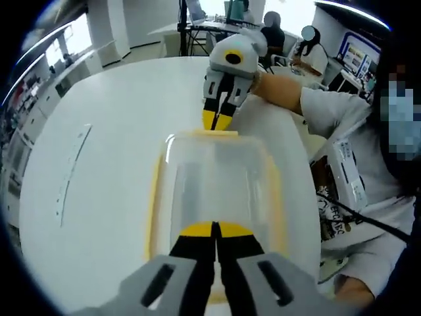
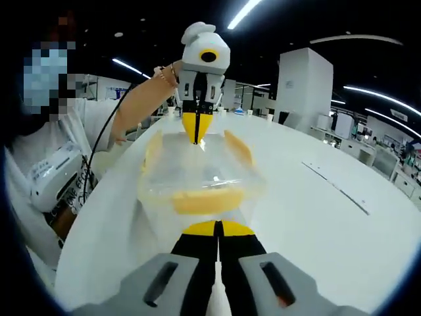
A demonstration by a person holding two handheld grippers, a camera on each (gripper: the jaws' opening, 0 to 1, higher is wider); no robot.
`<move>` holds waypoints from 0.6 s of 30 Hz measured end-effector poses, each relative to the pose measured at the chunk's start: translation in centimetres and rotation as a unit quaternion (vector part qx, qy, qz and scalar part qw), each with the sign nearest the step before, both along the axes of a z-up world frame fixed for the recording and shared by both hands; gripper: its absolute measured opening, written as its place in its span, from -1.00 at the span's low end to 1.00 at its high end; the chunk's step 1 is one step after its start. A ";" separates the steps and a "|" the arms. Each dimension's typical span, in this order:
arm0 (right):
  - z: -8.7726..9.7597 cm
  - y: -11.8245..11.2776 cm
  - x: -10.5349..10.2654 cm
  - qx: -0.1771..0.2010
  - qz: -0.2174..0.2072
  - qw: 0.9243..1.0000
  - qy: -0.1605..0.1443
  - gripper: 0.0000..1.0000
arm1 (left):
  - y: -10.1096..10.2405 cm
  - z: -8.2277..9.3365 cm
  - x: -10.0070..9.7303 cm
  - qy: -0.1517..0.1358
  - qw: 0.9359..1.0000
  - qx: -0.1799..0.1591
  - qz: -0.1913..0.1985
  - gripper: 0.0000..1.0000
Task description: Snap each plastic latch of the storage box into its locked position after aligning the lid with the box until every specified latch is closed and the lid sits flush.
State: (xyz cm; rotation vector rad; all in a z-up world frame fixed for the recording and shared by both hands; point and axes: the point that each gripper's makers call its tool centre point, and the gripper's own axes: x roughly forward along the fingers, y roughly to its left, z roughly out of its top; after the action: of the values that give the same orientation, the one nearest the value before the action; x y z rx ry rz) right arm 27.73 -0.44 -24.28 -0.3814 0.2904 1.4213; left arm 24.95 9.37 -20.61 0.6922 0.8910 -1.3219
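A clear plastic storage box (image 1: 217,178) with a yellow-rimmed lid lies lengthwise on the white table (image 1: 112,131). My left gripper (image 1: 214,230) is shut, its yellow tips resting on the near end of the lid. At the far end my right gripper (image 1: 217,122) is shut too, tips down on the yellow end latch (image 1: 220,133). In the right gripper view the box (image 2: 197,168) sits between the shut right gripper (image 2: 217,228) and the left gripper (image 2: 197,135). The near end latch (image 2: 204,201) lies against the wall. The side latches (image 2: 238,148) stick outward.
A person in a white shirt (image 1: 348,151) stands close at the table's edge, arm stretched over it (image 2: 141,99). A thin seam strip (image 1: 72,171) runs across the tabletop. Other people sit at desks (image 1: 289,39) behind.
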 end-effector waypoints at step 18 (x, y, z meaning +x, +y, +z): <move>7.3 3.1 -1.0 -0.016 -0.010 0.998 -0.068 -1.00 | 3.5 0.1 -0.8 -0.016 0.998 -0.052 0.028 -1.00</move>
State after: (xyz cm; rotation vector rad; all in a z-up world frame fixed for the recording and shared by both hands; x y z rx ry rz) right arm 26.70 2.68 -16.94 -0.4973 0.2061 1.3654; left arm 24.10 12.89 -20.46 0.6021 0.8048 -1.2934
